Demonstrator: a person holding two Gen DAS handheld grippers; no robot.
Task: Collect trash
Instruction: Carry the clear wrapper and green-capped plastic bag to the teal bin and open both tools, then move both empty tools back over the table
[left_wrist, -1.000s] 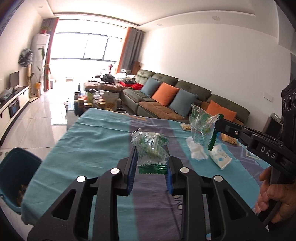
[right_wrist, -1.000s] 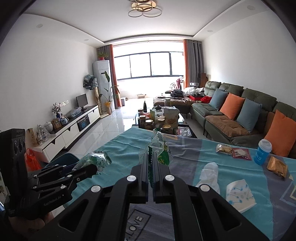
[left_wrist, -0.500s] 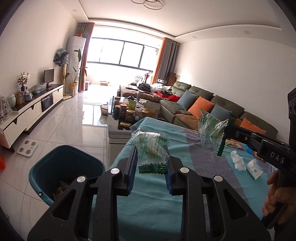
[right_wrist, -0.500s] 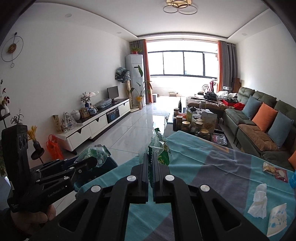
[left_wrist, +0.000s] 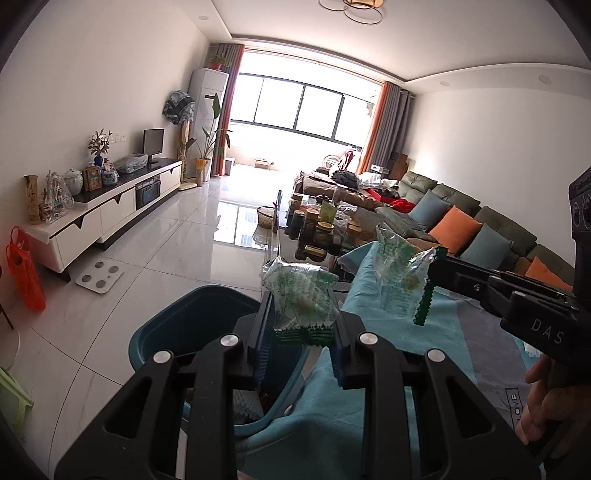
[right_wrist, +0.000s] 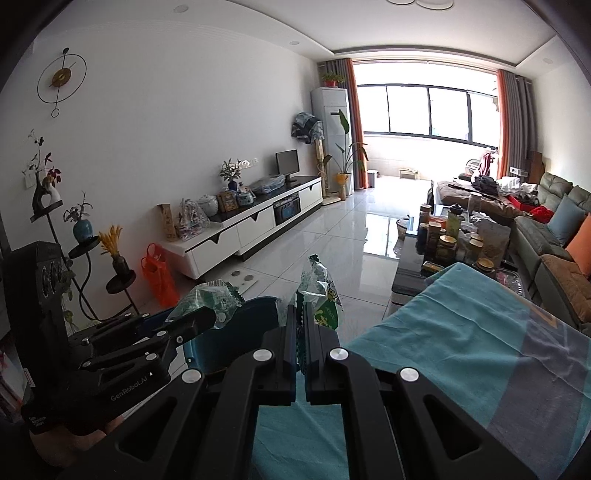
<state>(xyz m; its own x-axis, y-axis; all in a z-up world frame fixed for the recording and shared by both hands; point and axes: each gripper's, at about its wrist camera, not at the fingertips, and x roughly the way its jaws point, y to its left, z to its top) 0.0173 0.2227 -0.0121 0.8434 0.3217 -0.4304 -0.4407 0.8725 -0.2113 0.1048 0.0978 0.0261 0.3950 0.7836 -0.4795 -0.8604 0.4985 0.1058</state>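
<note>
Wrappers held at bench edge above teal bin

Tools work at the near corner of the bench (left_wrist: 388, 373), where its teal cloth ends and open tiled floor (left_wrist: 177, 251) runs away toward the window at 12 o'clock. The left tool (left_wrist: 301, 339) pinches a crumpled green-and-clear wrapper (left_wrist: 299, 299) between its blue pads, directly above the rim of a teal bin (left_wrist: 192, 321) that stands on the floor just beside the bench edge, at 9 o'clock of the tool. The right tool (right_wrist: 300, 328), its fingers pressed nearly together, nips a second green-printed wrapper (right_wrist: 319, 291) by its crimped edge; in the left wrist view this wrapper hangs over the bench corner at 2 o'clock.

A glass coffee table (right_wrist: 413, 266) crowded with jars blocks the way straight past the bench end, with a grey-green sofa (left_wrist: 480, 221) and its orange and blue cushions at 3 o'clock. A white TV cabinet (right_wrist: 258, 225) lines the wall at 10 o'clock, an orange bag (right_wrist: 159, 273) and a bathroom scale (left_wrist: 99, 275) on the floor before it.

"DAS" reads on the right tool's body, "GenRobot.AI" on the left's, and "LOVE" on the bench cloth.
</note>
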